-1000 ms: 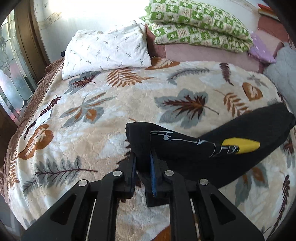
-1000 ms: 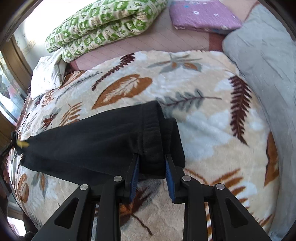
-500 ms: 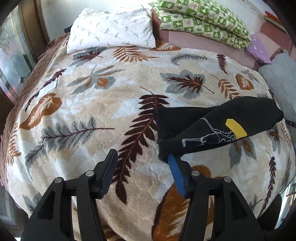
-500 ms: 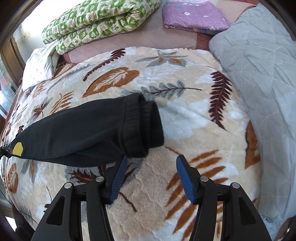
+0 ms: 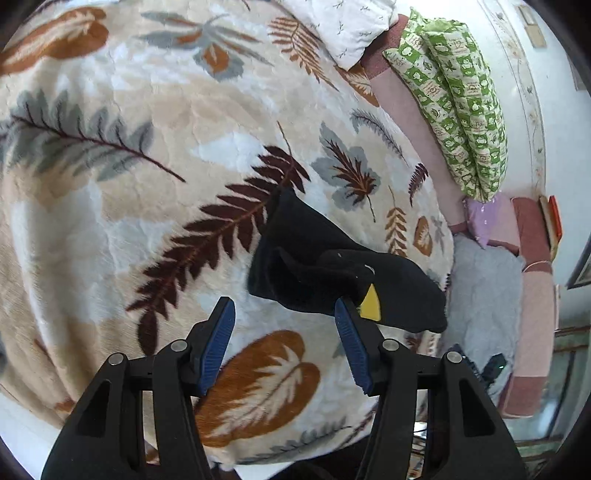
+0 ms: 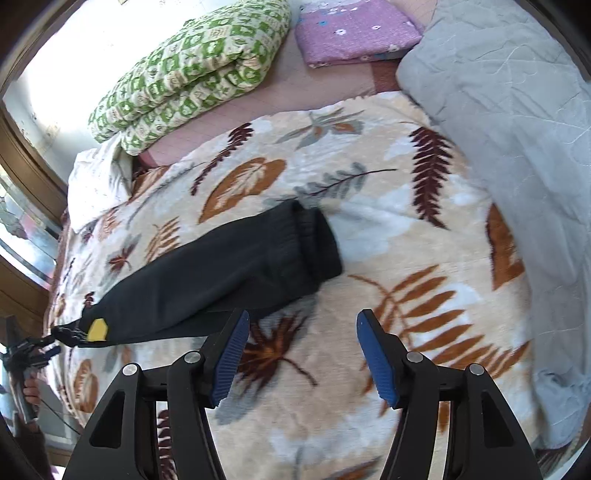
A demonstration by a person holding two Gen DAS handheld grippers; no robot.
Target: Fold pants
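Note:
The black pants (image 6: 229,273) lie folded in a long strip on the leaf-print blanket (image 6: 406,295), cuffs toward the right, a yellow patch (image 6: 98,329) at the left end. In the left wrist view the pants (image 5: 314,266) lie just ahead, with the yellow patch (image 5: 370,304) beside the right finger. My left gripper (image 5: 284,317) is open and empty, just short of the pants. My right gripper (image 6: 303,328) is open and empty, held back from the pants, its left fingertip near their lower edge.
A green patterned quilt (image 6: 192,70), a purple folded cloth (image 6: 354,29) and a grey quilt (image 6: 509,92) lie at the far and right sides of the bed. A white pillow (image 5: 343,26) lies at the bed's head. The bed edge (image 5: 295,454) is close below the left gripper.
Both grippers let go of the pants, opened and drew back. The pants now lie on the blanket. The left gripper has also swung round to the right.

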